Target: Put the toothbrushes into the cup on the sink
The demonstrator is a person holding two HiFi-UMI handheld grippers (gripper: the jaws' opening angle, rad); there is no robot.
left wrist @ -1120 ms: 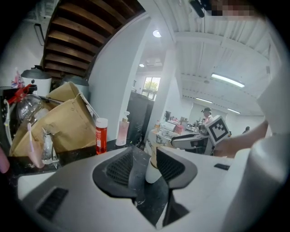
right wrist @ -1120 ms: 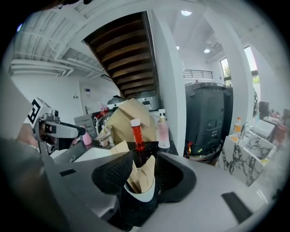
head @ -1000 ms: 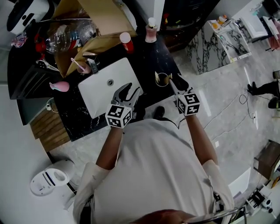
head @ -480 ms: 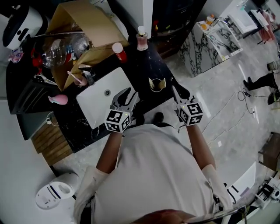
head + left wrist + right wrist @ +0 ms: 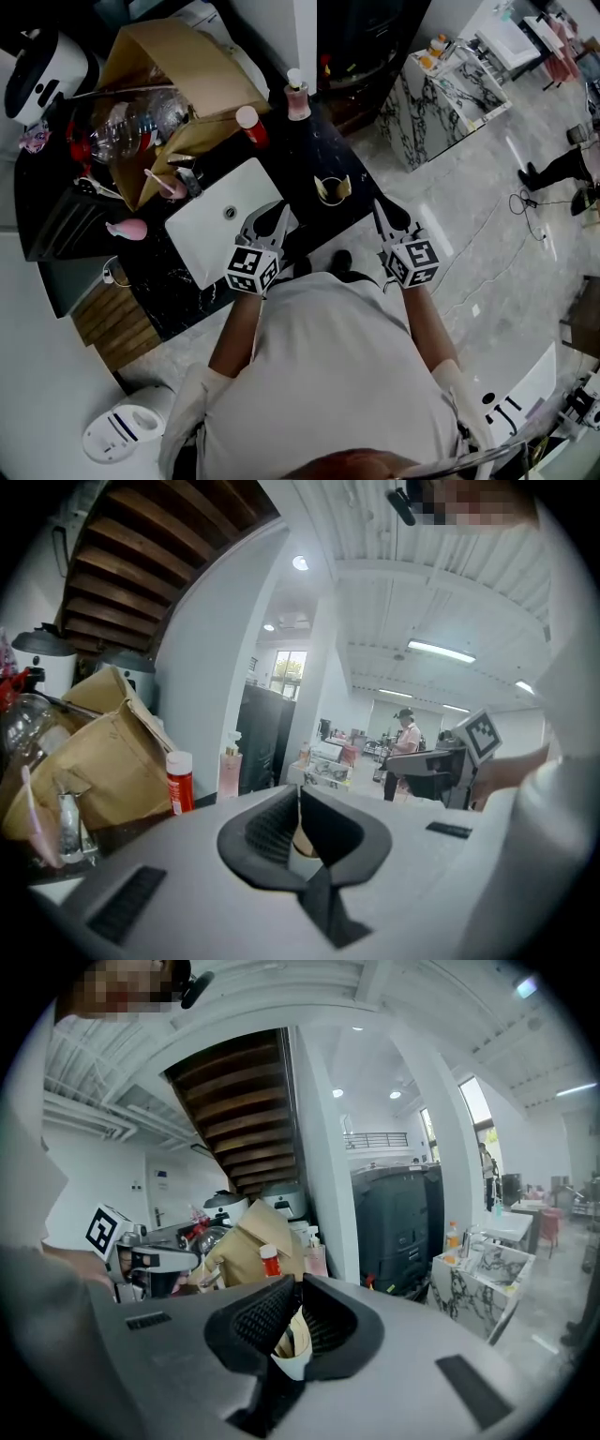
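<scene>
A tan paper cup (image 5: pixel 333 190) stands on the black counter (image 5: pixel 309 150), right of the white sink (image 5: pixel 211 239). A pink toothbrush (image 5: pixel 157 180) leans by the faucet at the sink's far left corner, and shows as the toothbrush (image 5: pixel 33 817) in the left gripper view. My left gripper (image 5: pixel 278 214) hovers over the sink's right edge; its jaws are closing, tips together, nothing between them. My right gripper (image 5: pixel 380 208) sits just right of the cup, apart from it, jaws closing on nothing. The cup (image 5: pixel 292 1342) shows through the gap behind the right gripper (image 5: pixel 298 1283), and the cup (image 5: pixel 302 844) behind the left gripper (image 5: pixel 298 794).
A brown cardboard box (image 5: pixel 178 75) and clear plastic bottle (image 5: pixel 131 117) crowd the counter's back left. A red bottle with white cap (image 5: pixel 249 125) and a pink pump bottle (image 5: pixel 297 98) stand behind the sink. A marble table (image 5: pixel 450 84) stands at the right.
Both grippers' jaws have gone from wide open to closed. Both have drawn back slightly from the counter. The cup and toothbrush have not moved.
</scene>
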